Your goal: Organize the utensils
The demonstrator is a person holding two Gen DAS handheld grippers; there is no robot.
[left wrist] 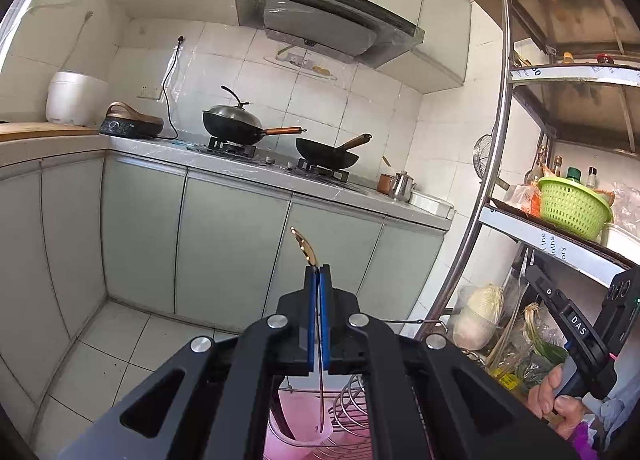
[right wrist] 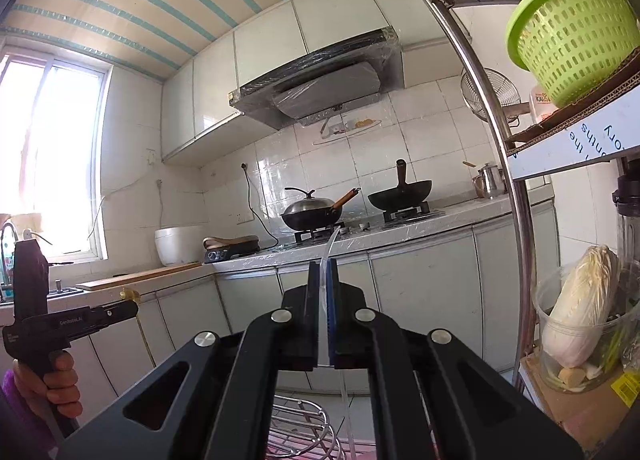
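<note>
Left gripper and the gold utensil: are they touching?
Touching. The left wrist view shows the left gripper with blue pads shut on the gold utensil, its ends protruding above and below.

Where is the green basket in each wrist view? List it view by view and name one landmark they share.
Left wrist view: the green basket sits at the right edge, at mid-height, on a shelf of the metal rack.
Right wrist view: the green basket is in the top right corner, on the same rack shelf, seen from below.
Shared landmark: the lidded wok on the stove.
</note>
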